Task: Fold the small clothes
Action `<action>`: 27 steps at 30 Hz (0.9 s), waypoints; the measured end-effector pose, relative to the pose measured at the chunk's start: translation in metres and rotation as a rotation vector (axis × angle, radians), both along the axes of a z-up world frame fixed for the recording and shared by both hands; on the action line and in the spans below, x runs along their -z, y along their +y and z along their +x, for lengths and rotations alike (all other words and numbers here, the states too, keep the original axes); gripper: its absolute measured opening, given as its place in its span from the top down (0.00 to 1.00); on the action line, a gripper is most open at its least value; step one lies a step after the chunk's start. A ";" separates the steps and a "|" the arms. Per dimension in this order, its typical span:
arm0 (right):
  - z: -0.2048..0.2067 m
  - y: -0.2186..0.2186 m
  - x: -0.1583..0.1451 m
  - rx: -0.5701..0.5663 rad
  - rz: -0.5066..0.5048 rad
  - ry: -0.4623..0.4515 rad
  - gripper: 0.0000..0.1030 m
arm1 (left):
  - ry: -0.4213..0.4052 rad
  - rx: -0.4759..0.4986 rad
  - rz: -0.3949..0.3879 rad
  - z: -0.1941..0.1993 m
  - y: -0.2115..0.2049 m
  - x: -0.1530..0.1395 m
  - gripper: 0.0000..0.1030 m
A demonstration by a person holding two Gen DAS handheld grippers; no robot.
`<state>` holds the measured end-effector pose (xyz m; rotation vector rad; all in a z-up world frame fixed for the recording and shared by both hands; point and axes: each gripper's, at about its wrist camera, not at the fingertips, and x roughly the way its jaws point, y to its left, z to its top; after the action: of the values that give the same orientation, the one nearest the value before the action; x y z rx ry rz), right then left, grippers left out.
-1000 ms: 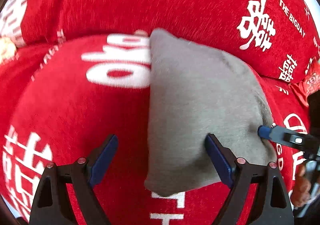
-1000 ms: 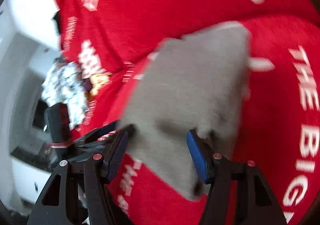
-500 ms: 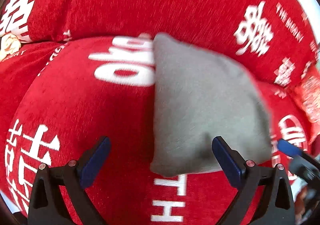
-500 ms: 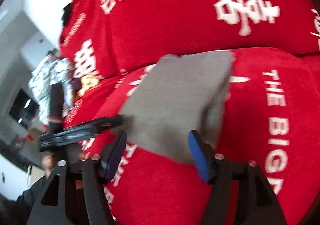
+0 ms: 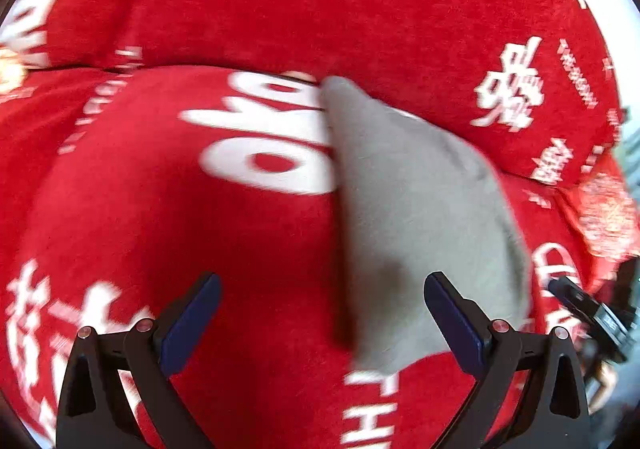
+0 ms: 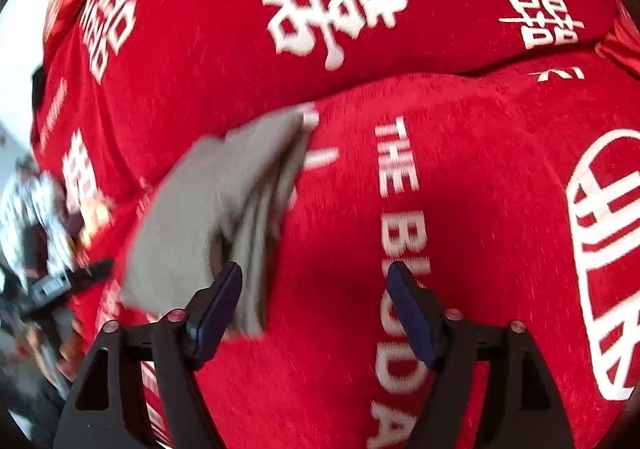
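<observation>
Meanwhile, both claws (right claw (image 6: pixel 314 303) opening, left claw (image 5: pixel 322 311) wide) hover empty over grey cloth (image 5: pixel 416 209), red cover (image 5: pixel 180 209).

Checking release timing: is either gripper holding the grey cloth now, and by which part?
Neither. The folded grey cloth lies free; left gripper open, right gripper opening, nothing between its fingers.

Left gripper (image 5: pixel 322 313) hangs tilted downward, jaws spread wide, nothing pinched between the pads. Right gripper (image 6: pixel 316 303) angles down too, jaws opening, with nothing between them.
</observation>
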<state>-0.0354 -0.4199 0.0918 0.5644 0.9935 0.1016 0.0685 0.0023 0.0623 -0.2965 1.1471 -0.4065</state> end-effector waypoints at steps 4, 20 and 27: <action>0.044 0.016 0.012 -0.022 0.111 0.041 0.23 | 0.082 0.043 -0.054 0.032 -0.027 0.014 0.02; 0.136 0.104 0.065 -0.153 0.080 0.127 0.32 | 0.106 0.141 -0.050 0.077 -0.076 0.047 0.31; 0.134 0.131 0.047 -0.209 -0.079 0.081 0.57 | 0.008 0.131 0.070 0.065 -0.092 0.029 0.45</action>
<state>0.0987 -0.2888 0.0443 0.3935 1.1292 0.2250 0.1338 -0.0896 0.0337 -0.1624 1.1901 -0.4791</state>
